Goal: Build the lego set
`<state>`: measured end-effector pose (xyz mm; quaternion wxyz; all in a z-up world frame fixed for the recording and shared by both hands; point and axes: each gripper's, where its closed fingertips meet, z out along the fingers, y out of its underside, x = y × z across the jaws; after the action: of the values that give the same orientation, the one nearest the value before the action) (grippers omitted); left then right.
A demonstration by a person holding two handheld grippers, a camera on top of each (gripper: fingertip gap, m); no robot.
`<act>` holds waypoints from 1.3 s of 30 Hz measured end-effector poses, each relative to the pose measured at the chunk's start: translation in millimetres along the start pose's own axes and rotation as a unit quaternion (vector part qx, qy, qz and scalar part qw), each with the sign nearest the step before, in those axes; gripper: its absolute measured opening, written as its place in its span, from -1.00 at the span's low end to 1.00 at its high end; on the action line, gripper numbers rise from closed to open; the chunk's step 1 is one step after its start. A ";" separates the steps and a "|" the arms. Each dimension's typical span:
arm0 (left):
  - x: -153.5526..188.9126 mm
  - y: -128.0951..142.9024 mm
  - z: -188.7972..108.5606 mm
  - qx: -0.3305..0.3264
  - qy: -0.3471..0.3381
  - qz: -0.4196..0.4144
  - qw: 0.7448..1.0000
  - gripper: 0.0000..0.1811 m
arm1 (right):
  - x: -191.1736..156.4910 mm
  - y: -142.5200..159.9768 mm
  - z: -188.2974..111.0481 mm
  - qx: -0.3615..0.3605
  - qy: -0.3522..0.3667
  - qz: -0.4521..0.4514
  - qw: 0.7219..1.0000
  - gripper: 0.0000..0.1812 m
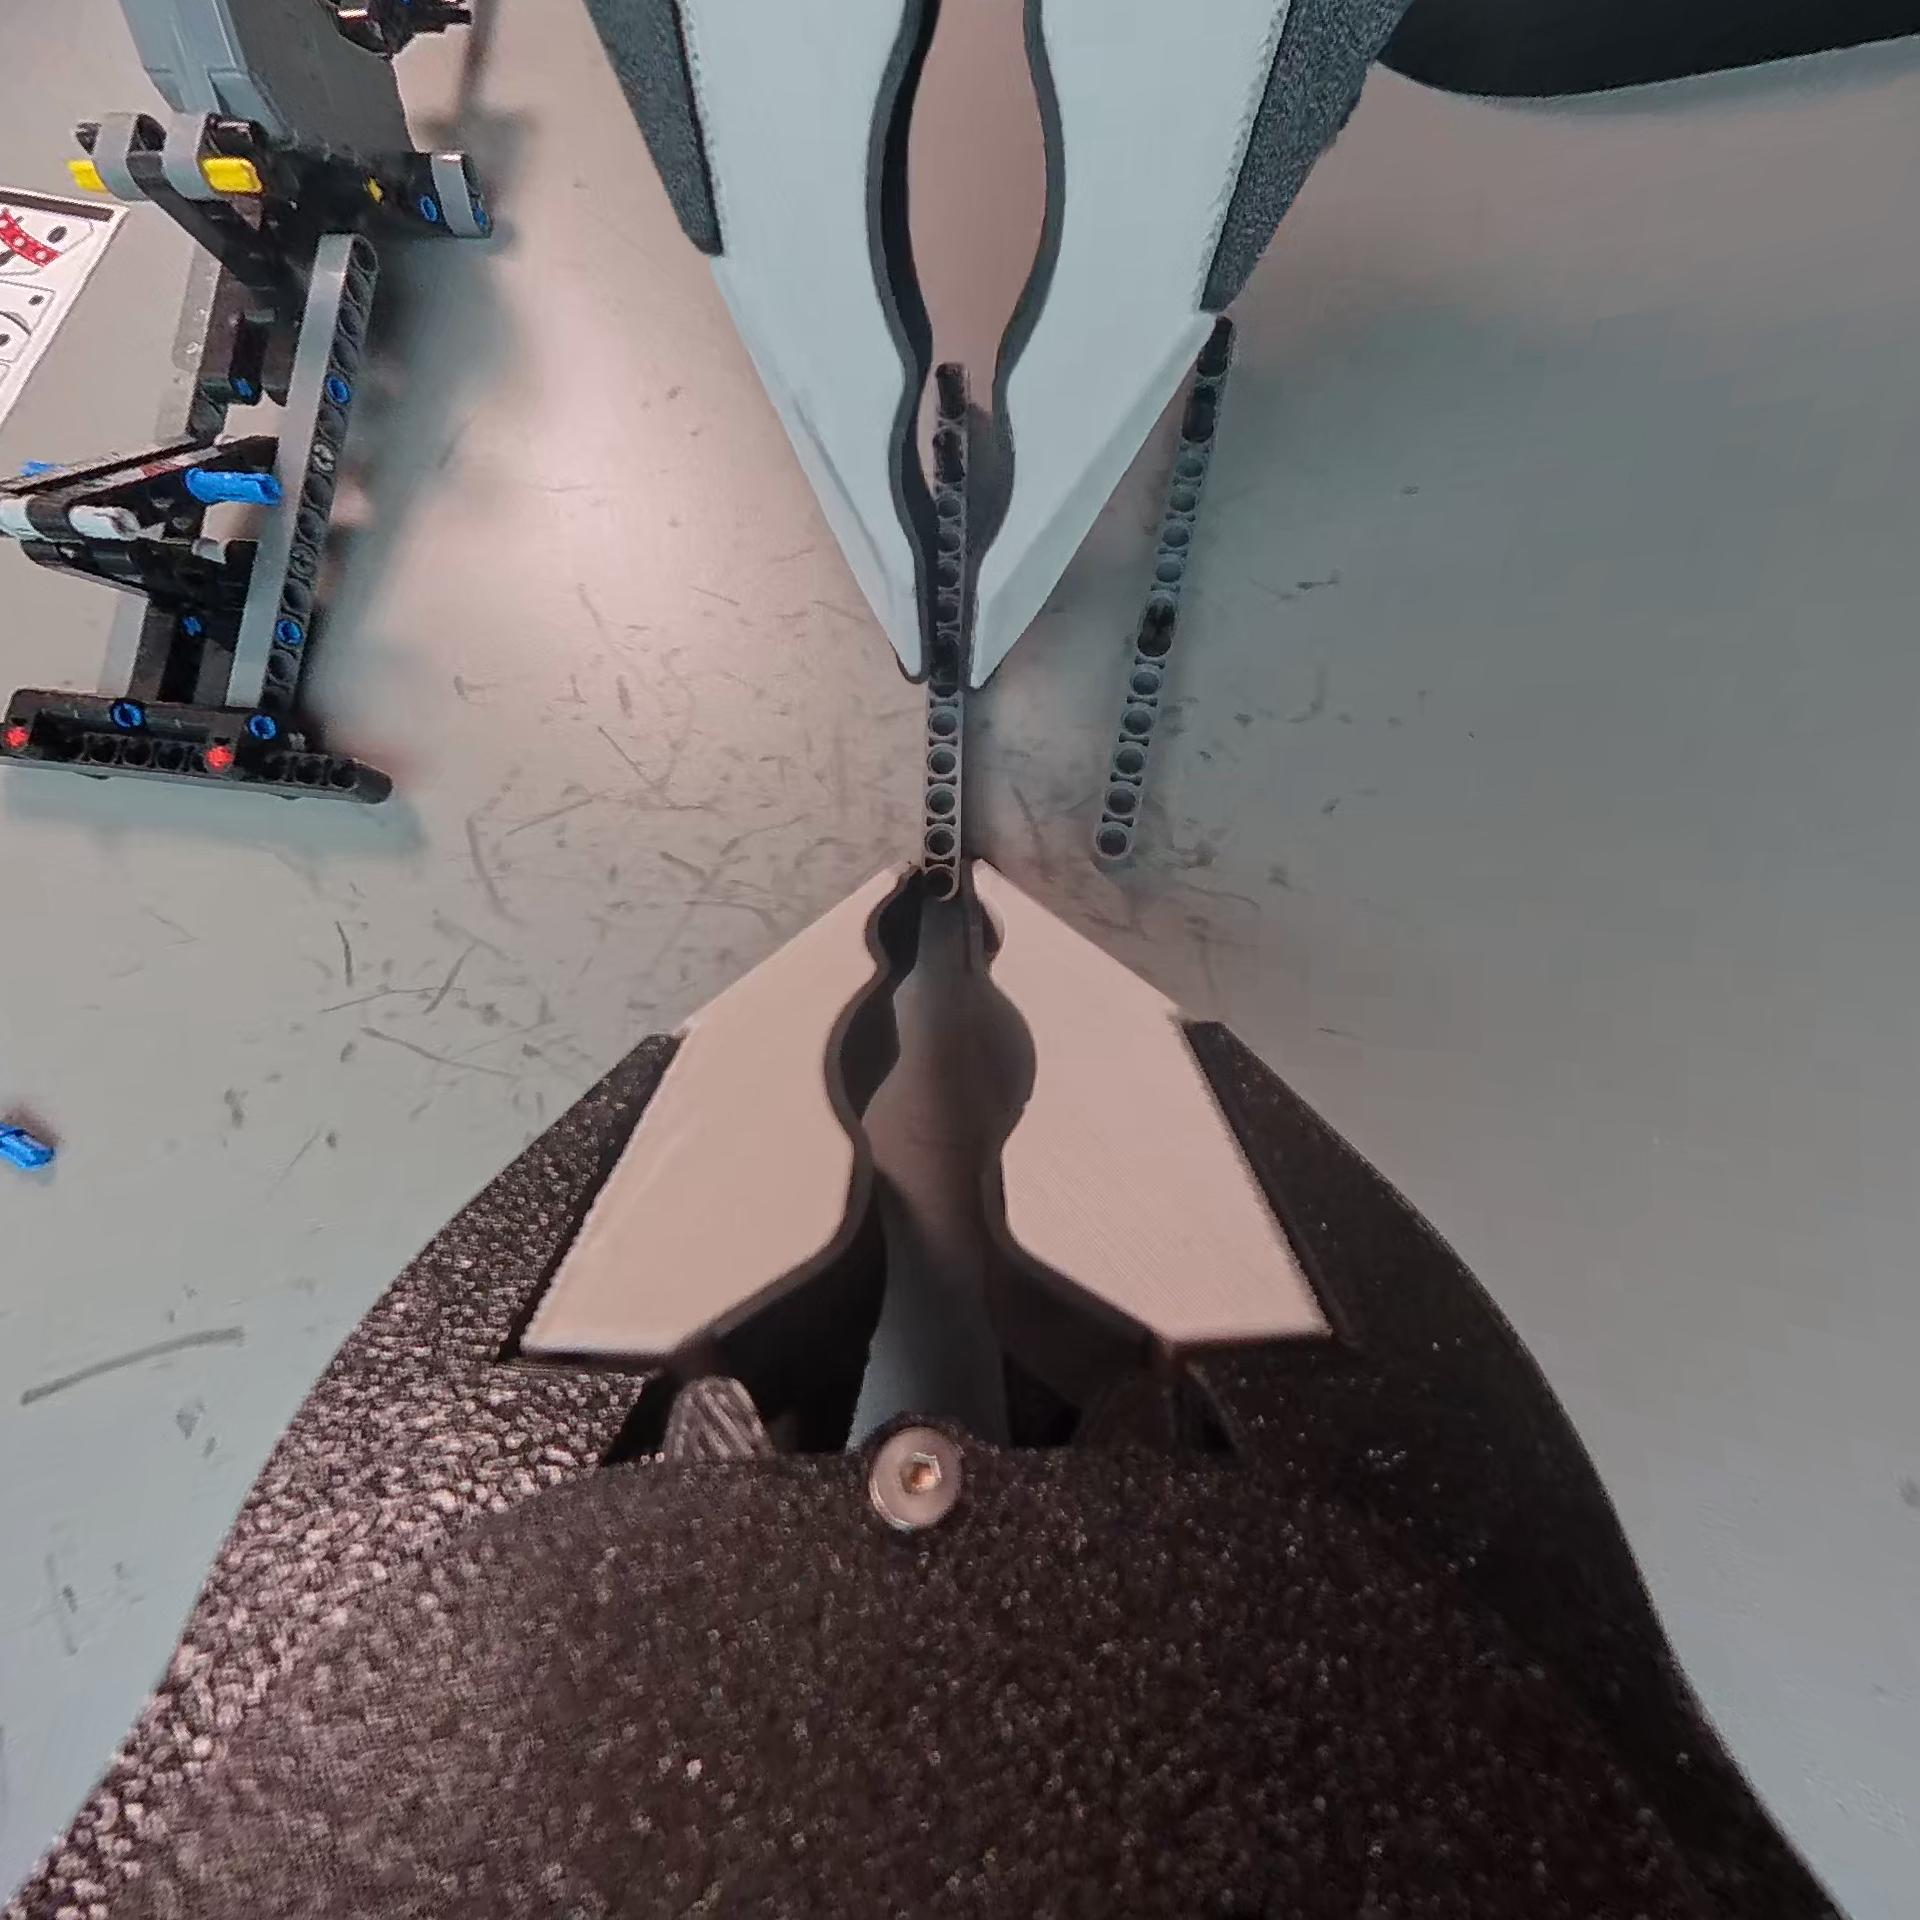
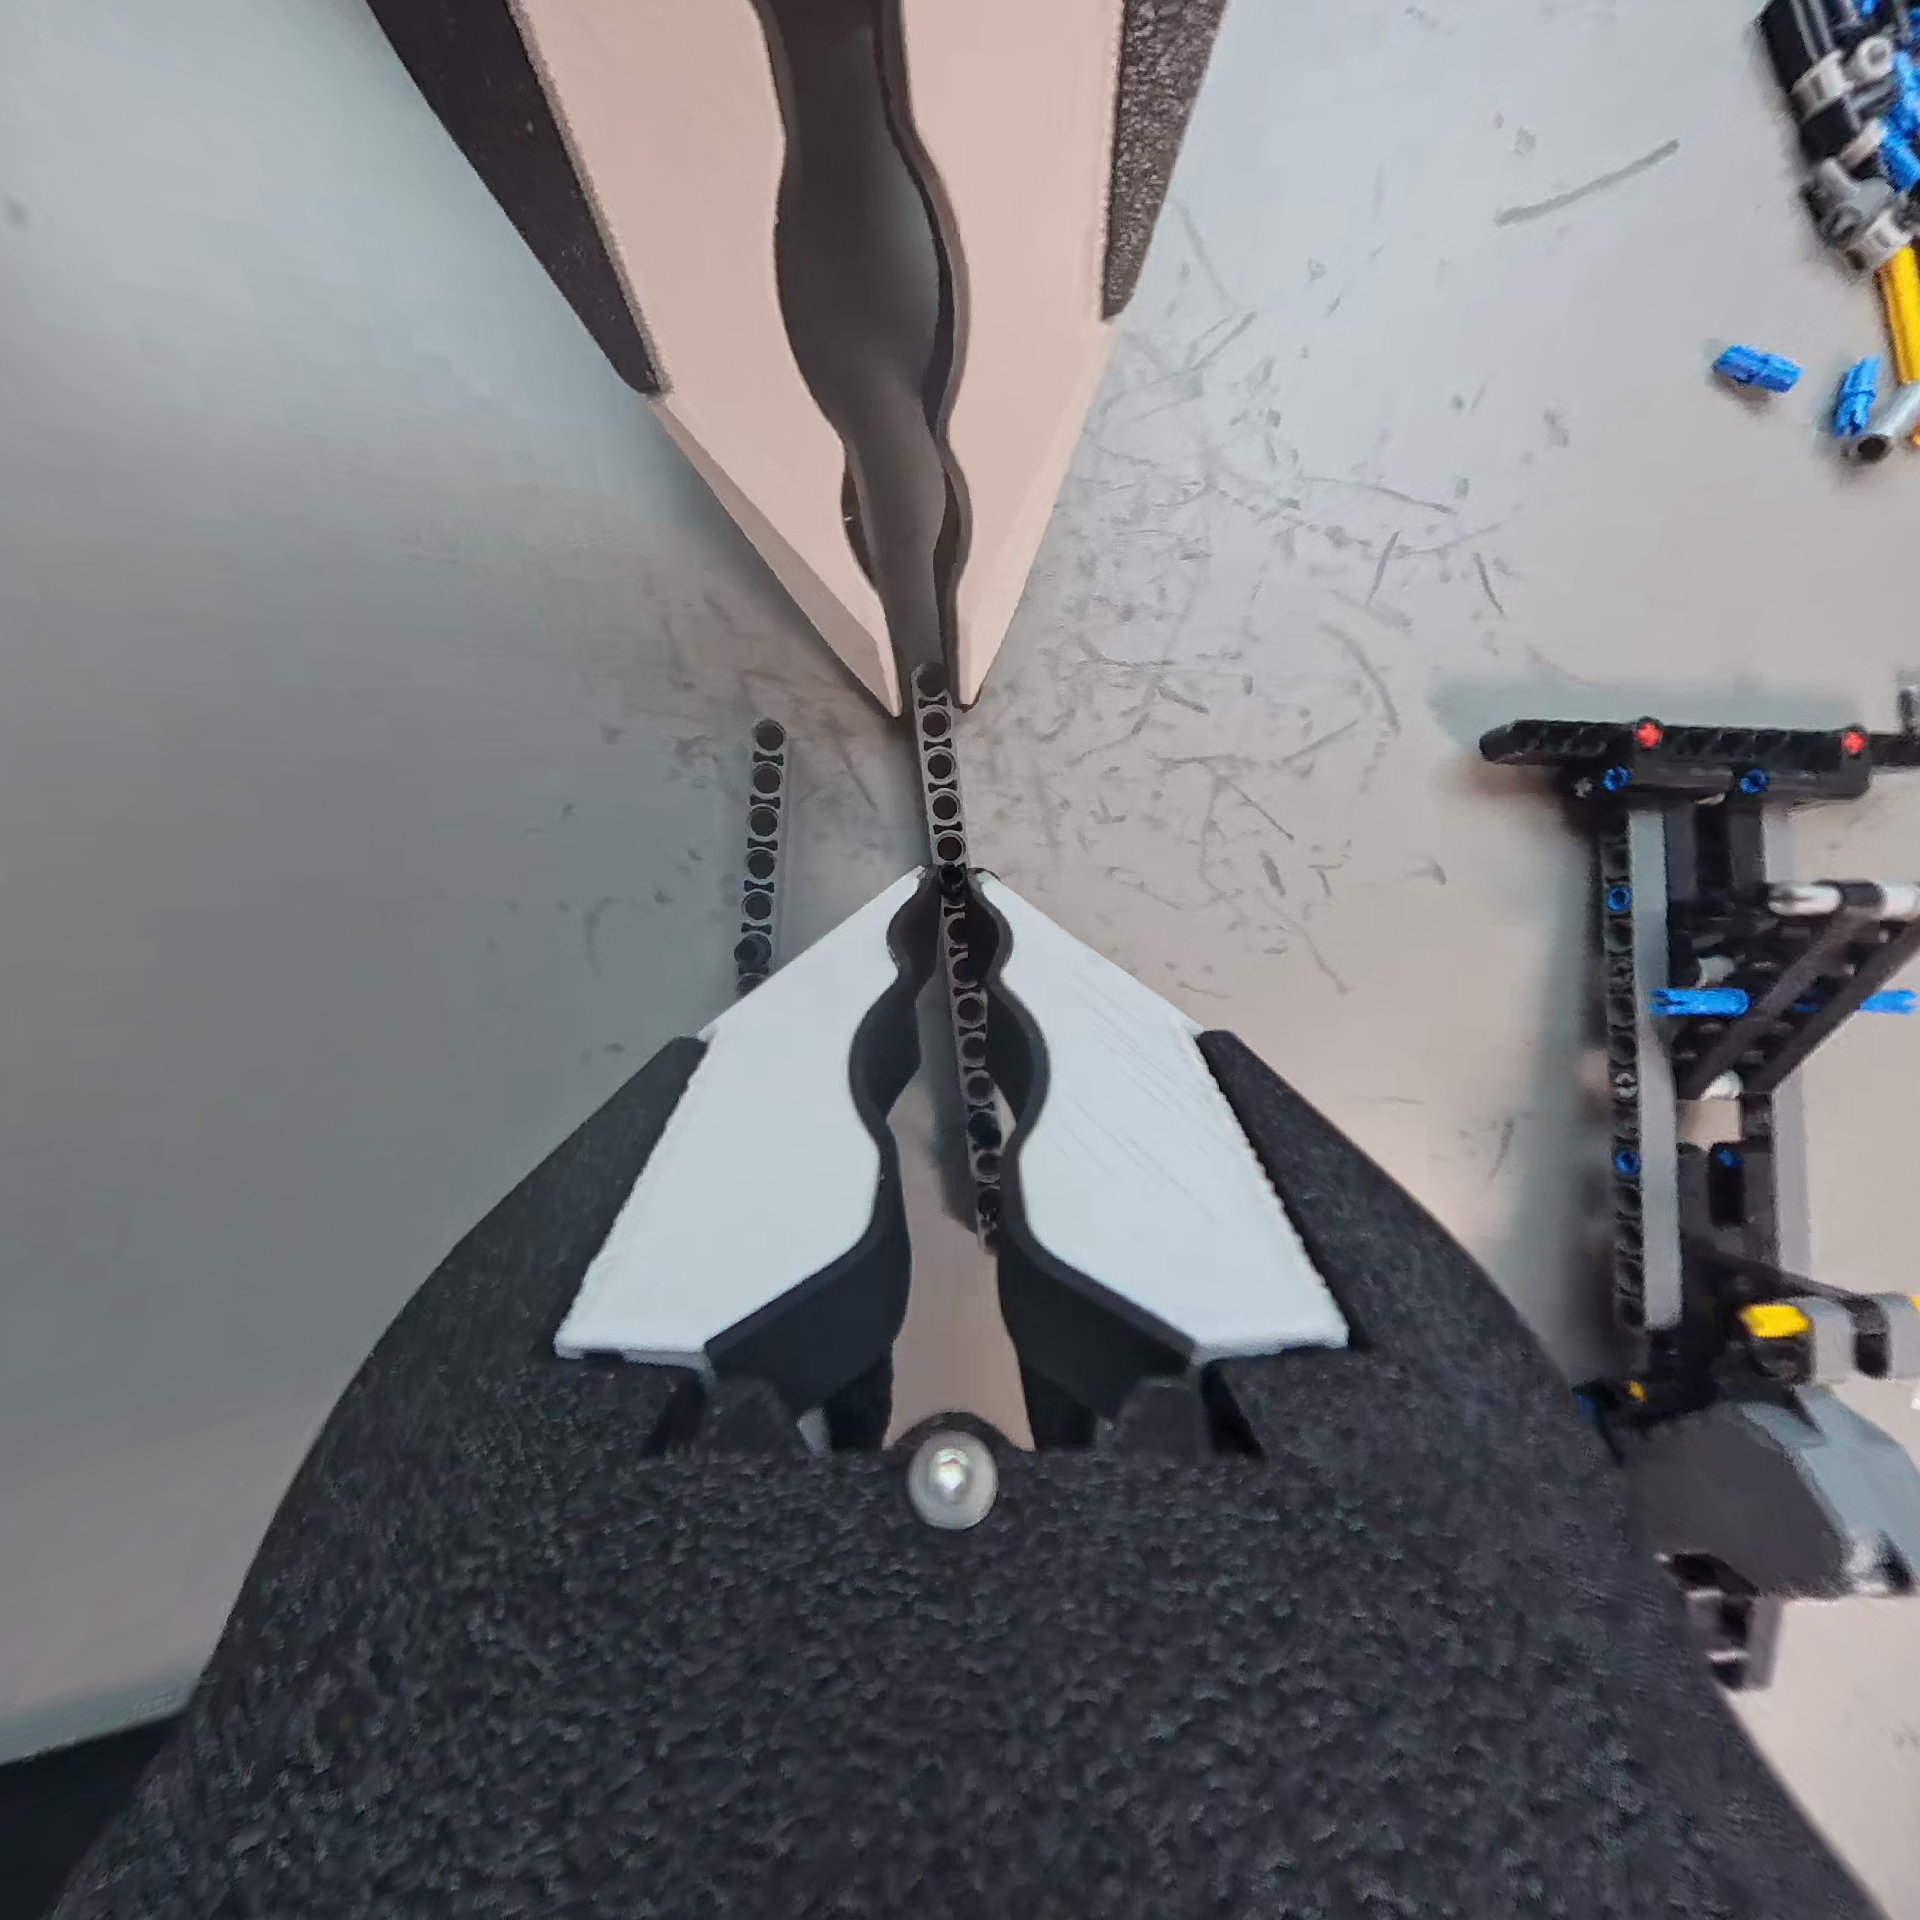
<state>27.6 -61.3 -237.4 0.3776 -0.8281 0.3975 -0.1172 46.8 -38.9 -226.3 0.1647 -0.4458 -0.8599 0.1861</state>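
Left gripper (image 1: 943,883), pink fingers, is clamping 1 end of the grey beam (image 1: 943,748); right gripper (image 2: 951,878), white fingers, is clamping the other end, just above the table (image 1: 623,935). Keeping both grips level should avoid twisting it. Second beam (image 1: 1148,644) is lying just beside. Partly built frame (image 1: 270,540) is sitting farther off. Instruction sheet (image 1: 42,281) is showing at the table's edge; its print is too small to make out.

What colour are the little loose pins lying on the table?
Blue. The loose pins show best in the right wrist view, top right.
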 end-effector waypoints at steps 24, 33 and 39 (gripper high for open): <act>-2.7 0.7 0.0 -0.001 -0.004 -0.016 1.000 -0.90 | -1.1 5.0 2.4 0.018 -0.083 -0.009 0.996 -0.97; -2.9 0.5 0.1 -0.001 -0.014 -0.006 1.000 -0.90 | -0.3 4.8 3.3 -0.033 -0.103 -0.039 0.993 -0.96; -2.9 0.6 -0.1 -0.001 -0.015 -0.004 1.000 -0.90 | 1.4 4.7 3.0 -0.057 -0.073 -0.063 0.994 -0.94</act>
<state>25.4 -59.4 -237.5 0.3817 -0.8319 0.3885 -0.1062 48.0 -35.7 -231.0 0.0872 -0.3848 -0.9053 0.1577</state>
